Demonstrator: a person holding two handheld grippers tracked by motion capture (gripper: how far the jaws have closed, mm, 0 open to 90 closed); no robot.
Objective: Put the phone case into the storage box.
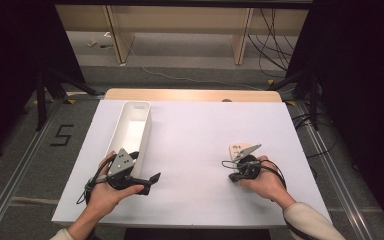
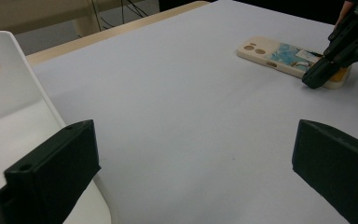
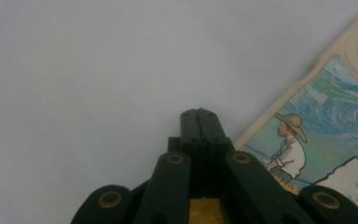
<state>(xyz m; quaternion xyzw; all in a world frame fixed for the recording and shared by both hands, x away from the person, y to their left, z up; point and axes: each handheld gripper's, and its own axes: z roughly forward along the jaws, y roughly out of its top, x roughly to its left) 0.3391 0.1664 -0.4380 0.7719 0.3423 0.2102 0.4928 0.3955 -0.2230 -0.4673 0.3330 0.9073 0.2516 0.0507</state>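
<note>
A cream phone case point(image 1: 238, 148) with a blue painted picture of a figure in a straw hat lies flat on the right half of the white table point(image 1: 195, 130). My right gripper point(image 1: 235, 175) is shut with nothing between its jaws. Its tip point(image 3: 200, 116) rests on the table right against the left edge of the case point(image 3: 317, 130). From the left gripper view the case point(image 2: 270, 53) lies far off, with the right gripper point(image 2: 314, 78) at its near end. My left gripper point(image 1: 149, 176) is open and empty point(image 2: 193, 177), held low beside the white tray.
A long white tray point(image 1: 136, 107) stands on the table's left side, its near end by my left hand; its wall point(image 2: 9, 70) fills the left of the left gripper view. Cables and wooden legs lie beyond the far edge.
</note>
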